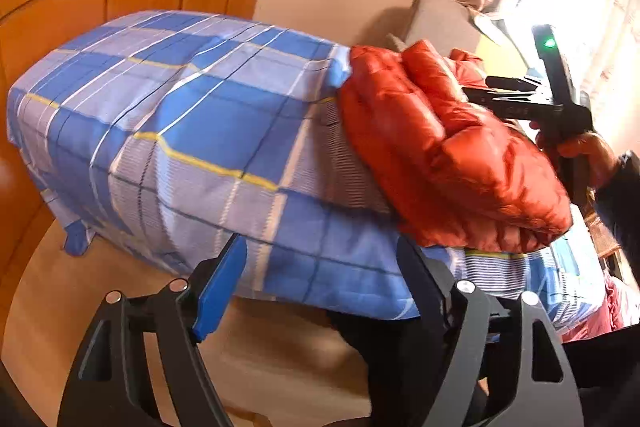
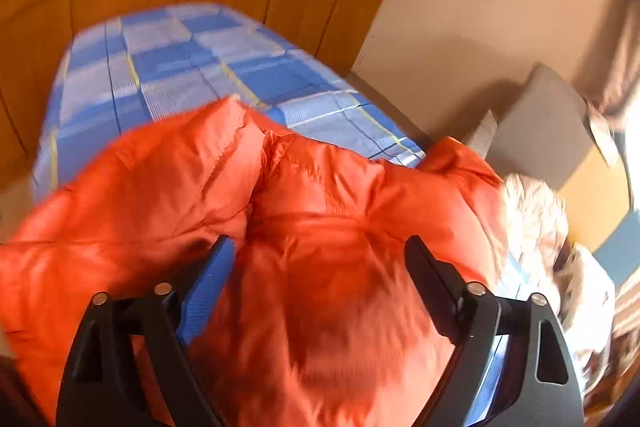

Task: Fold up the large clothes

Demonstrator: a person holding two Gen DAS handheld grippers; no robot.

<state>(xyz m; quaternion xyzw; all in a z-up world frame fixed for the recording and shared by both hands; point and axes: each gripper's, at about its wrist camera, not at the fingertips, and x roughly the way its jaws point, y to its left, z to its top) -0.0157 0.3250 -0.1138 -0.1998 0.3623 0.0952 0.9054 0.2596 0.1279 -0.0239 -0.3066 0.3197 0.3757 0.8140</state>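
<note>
Orange jacket: we see a puffy quilted jacket (image 1: 448, 155) bunched on the bed (image 1: 192, 131), at the end nearest the window.
Long axis: in our left wrist view the jacket runs from the bed's near edge up towards the wall; which end is the collar we cannot tell.
Fur trim: a pale fluffy edge (image 2: 532, 211) shows at its right side in our right wrist view.
Right claw (image 2: 316, 259): our jaws stand wide apart just above the jacket, gripping nothing; the orange fabric fills the gap between them.
Left claw (image 1: 324, 267): our jaws are spread wide and empty, off the bed's near edge, the jacket up to the right and apart from it.
Bedding: blue checked sheet with yellow lines.
</note>
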